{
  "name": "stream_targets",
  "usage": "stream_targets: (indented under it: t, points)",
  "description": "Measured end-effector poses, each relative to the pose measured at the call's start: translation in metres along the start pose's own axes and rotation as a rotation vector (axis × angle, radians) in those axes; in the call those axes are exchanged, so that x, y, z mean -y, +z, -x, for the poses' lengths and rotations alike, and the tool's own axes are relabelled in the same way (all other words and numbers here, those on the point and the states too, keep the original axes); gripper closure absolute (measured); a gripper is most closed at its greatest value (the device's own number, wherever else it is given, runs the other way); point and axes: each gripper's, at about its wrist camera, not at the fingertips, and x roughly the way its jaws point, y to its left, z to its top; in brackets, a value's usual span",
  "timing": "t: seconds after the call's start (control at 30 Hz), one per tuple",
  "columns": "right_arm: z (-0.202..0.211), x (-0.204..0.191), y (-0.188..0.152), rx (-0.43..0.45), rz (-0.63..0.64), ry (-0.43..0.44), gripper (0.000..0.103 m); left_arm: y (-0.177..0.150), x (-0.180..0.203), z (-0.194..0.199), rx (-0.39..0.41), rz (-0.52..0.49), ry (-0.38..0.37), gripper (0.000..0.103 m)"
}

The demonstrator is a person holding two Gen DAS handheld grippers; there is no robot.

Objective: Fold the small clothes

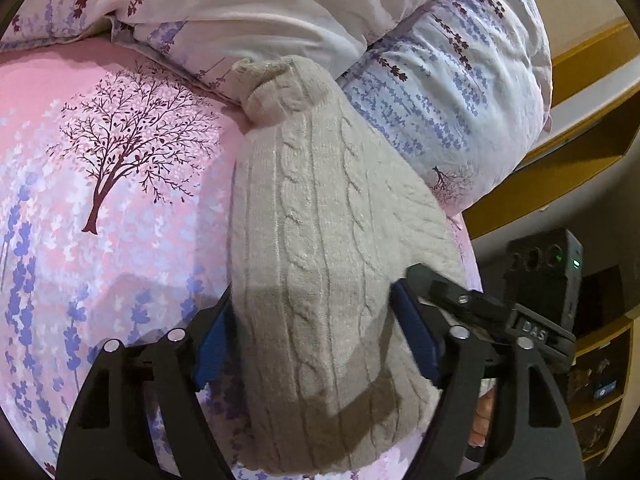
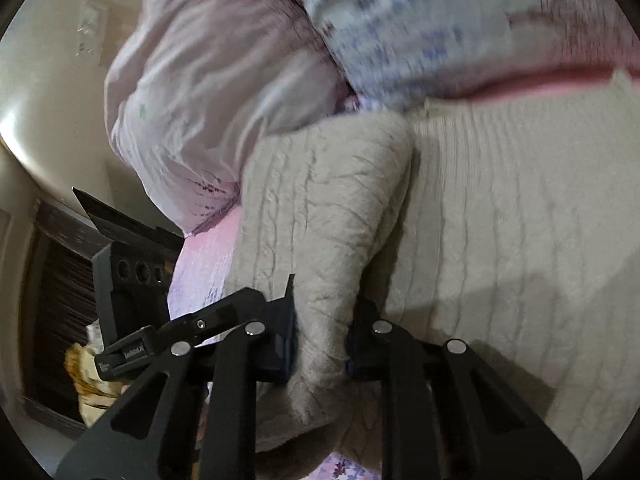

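Knitwear fills the middle of both views: a beige cable-knit sweater [image 1: 320,240] lies on a bed with a pink sheet [image 1: 120,200] printed with a dark tree and lavender sprigs.

In the left wrist view, the left hand-held gripper [image 1: 308,328] stands wide, its blue-padded fingers [image 1: 412,332] on either side of a folded length of the sweater that runs from 6 o'clock up toward 12 o'clock and ends in a bunched cuff. The knit lies between the jaws; whether the pads actually press on it cannot be told from this angle.

In the right wrist view, the right hand-held gripper [image 2: 320,340] is nearly closed, its jaws pinched on a raised fold of the sweater [image 2: 328,220] that rises from between them toward 12 o'clock. The broad body of the garment spreads flat at 3 o'clock. This view is blurred.

A rumpled duvet [image 1: 360,12] in pale lilac with purple flower stems is heaped at 12 o'clock, against the far end of the sweater. At 3 o'clock in the left view stand wooden shelves [image 1: 592,152], and the right hand-held gripper's body shows there with a green light. In the right view, a cream wall [image 2: 52,120] fills 9 o'clock.
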Motion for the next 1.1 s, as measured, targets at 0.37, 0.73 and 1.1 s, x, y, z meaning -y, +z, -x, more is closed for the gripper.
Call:
stream_targets:
  t: [0.37, 0.73, 1.1]
  points:
    - [0.108, -0.011, 0.014, 0.265, 0.135, -0.256, 0.087, 0.0, 0.013, 0.001, -0.009, 0.033, -0.112, 0.014]
    - [0.131, 0.085, -0.026, 0.206, -0.065, -0.365, 0.087, -0.014, 0.042, -0.029, -0.088, -0.023, -0.126, 0.015]
    - [0.137, 0.101, -0.018, 0.209, -0.121, -0.364, 0.06, -0.02, 0.054, -0.049, -0.122, -0.044, -0.105, 0.022]
